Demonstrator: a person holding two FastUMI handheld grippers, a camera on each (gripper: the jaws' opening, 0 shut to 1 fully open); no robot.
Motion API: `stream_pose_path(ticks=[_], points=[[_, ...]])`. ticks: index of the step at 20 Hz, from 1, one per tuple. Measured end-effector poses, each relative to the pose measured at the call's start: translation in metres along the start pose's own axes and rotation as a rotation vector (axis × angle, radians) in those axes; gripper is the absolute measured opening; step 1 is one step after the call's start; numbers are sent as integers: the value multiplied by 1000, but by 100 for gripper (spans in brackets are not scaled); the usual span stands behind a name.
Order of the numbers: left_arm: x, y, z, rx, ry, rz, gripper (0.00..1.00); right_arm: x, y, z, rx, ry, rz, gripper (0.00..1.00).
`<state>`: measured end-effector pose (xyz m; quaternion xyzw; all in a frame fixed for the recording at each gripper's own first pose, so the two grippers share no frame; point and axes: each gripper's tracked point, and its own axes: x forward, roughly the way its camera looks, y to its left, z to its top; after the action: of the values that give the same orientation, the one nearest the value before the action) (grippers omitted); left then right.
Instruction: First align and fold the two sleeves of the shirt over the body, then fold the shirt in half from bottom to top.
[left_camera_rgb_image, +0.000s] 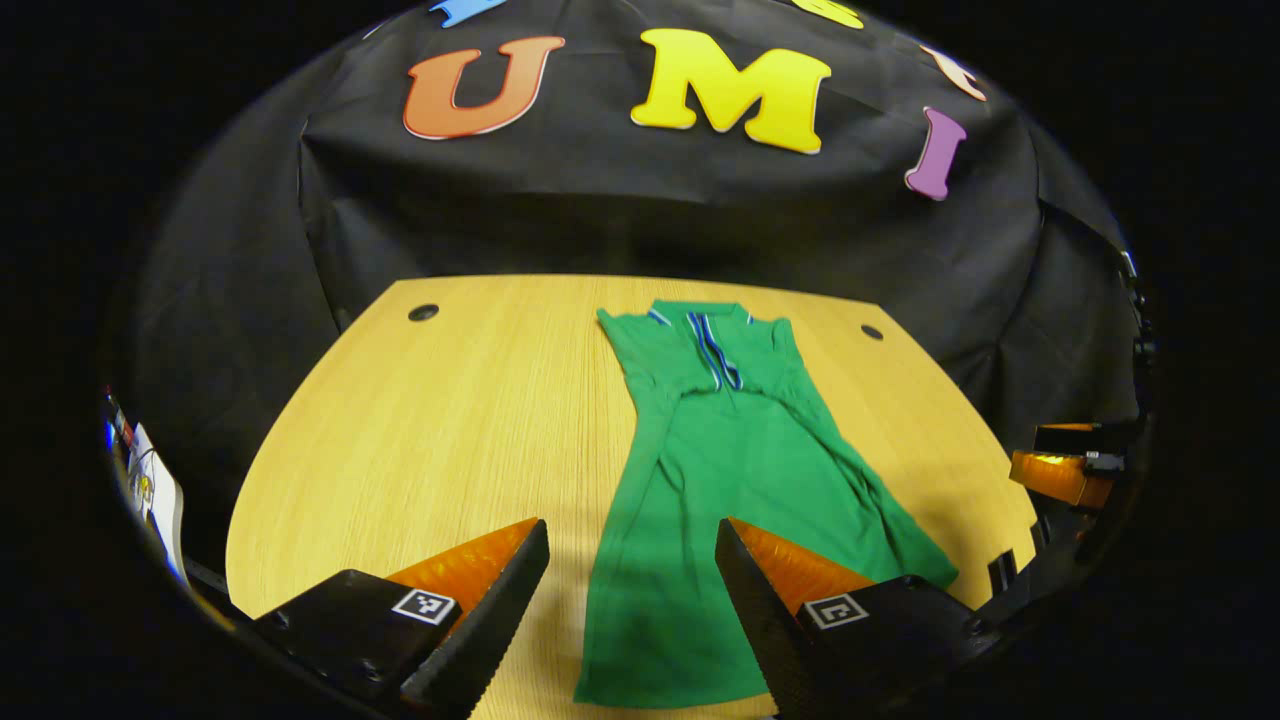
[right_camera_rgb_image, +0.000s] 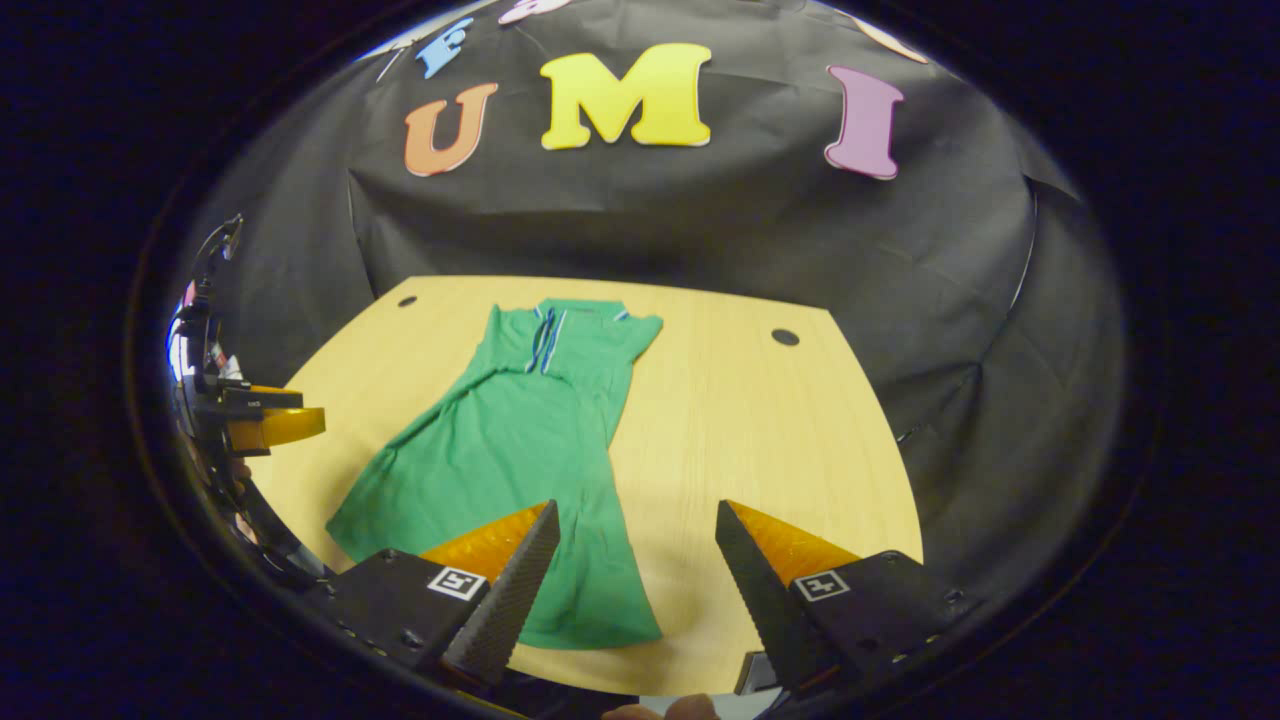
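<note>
Both grippers, left (left_camera_rgb_image: 632, 560) and right (right_camera_rgb_image: 632, 545), gape empty | shirt (left_camera_rgb_image: 720, 470) flat on table (left_camera_rgb_image: 450, 420) (sleeves folded in)

Bare wooden table (left_camera_rgb_image: 430, 420) lies open at nine o'clock of the green shirt (left_camera_rgb_image: 720, 470); in the right gripper view, at three o'clock.

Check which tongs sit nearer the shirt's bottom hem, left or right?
Left. The left tongs hang open straddling the green shirt's bottom hem, apparently above it. The right tongs hang open with most of the hem off to their left.
</note>
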<state>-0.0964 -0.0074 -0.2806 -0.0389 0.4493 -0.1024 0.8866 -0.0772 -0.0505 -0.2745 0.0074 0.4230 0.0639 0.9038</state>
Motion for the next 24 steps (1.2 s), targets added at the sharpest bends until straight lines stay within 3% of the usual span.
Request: stream_pose_path(ticks=[11, 24], points=[[5, 17, -116, -20, 301, 1, 100, 34, 4, -113, -92, 337, 34, 98], [-5, 26, -149, -23, 426, 32, 100, 46, 8, -159, -109, 504, 28, 96]])
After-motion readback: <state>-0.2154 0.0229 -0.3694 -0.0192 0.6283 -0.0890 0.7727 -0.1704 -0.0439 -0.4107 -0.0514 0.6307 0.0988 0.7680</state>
